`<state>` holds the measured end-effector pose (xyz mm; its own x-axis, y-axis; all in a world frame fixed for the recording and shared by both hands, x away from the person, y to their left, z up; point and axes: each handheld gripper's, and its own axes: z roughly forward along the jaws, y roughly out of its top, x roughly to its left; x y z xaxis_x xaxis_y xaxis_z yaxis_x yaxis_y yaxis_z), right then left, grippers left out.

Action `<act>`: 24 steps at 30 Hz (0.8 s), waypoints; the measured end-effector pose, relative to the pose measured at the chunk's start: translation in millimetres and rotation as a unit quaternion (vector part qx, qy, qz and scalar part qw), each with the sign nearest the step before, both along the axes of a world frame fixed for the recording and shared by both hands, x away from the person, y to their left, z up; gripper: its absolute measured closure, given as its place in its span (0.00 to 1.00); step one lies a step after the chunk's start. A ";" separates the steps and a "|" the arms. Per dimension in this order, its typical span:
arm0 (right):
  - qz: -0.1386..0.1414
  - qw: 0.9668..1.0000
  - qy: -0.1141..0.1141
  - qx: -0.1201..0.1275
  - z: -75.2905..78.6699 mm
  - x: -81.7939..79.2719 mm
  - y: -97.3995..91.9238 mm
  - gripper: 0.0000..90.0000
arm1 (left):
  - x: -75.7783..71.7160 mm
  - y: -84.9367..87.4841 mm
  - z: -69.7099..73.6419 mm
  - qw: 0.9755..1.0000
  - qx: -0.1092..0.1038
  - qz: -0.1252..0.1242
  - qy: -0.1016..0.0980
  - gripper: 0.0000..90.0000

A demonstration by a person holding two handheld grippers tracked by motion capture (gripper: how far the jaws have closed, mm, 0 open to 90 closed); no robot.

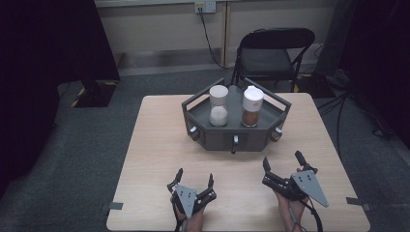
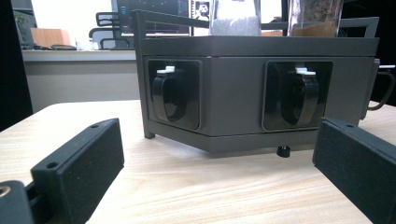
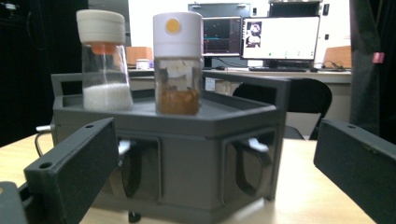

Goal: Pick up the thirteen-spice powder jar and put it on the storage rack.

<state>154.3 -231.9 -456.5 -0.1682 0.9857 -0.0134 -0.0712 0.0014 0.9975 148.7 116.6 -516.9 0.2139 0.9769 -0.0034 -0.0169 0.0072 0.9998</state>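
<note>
- A dark grey six-sided rack (image 1: 237, 126) stands on the far half of the wooden table (image 1: 150, 145), and two jars stand upright on its top deck, side by side but apart.
- The jar with white powder (image 1: 218, 106) has a clear body, a pale ribbed lid and an orange collar under it; the powder fills only the lower part. In the high view it is on the left of the rack's deck.
- The jar with brown powder (image 1: 252, 107) has a white lid with a yellow dot; the brown fill sits low in it. It is on the right of the deck.
- Black knobs with white tabs (image 2: 169, 93) sit in recesses in the rack's side walls.
- The left gripper (image 1: 195, 182) is on the near side of the rack, well apart from it; its jaws are spread wide with nothing between them.
- The right gripper (image 1: 281, 162) is also near side of the rack, off to the right; its jaws are wide apart and hold nothing.
</note>
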 end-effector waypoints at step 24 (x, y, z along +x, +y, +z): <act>-0.048 0.998 0.035 0.004 -52.3 -25.7 8.4 0.00 | -0.4 -1.0 -0.1 1.000 0.000 0.003 0.000 0.02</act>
